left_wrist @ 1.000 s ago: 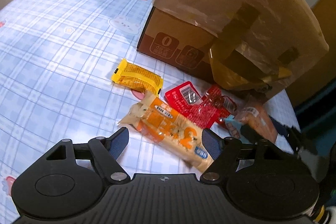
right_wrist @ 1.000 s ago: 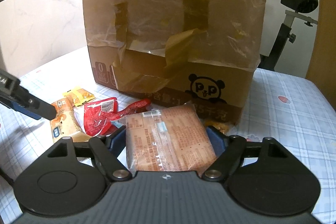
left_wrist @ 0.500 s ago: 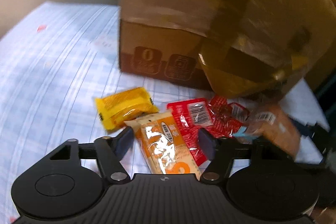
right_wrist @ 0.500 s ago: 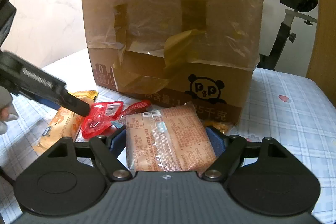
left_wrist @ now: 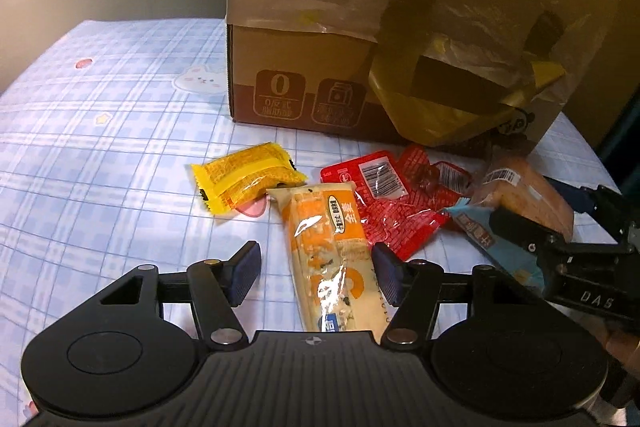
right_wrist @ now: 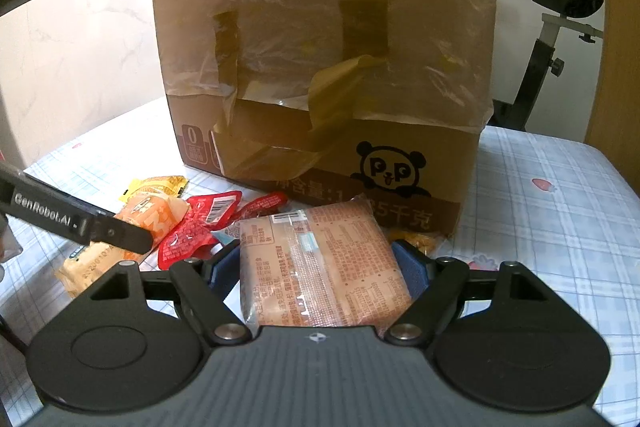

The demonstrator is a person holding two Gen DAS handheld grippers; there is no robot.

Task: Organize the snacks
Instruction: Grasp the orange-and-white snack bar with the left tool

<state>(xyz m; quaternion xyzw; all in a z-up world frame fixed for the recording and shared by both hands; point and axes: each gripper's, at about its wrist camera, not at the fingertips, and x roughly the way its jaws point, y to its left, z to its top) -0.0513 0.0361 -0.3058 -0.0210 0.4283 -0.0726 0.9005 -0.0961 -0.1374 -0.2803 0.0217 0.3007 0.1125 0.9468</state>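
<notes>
Lying between left hand-held gripper point(left_wrist: 316, 269) jaws, orange snack pack point(left_wrist: 332, 259)

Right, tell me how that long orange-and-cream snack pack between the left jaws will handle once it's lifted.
The orange-and-cream snack pack looks glossy, with glare on its film, so it may slip in a light pinch. It is long and the left gripper, whose jaws have just been closing, straddles it near one end, so the far end may droop. It seems puffy and probably light.
</notes>
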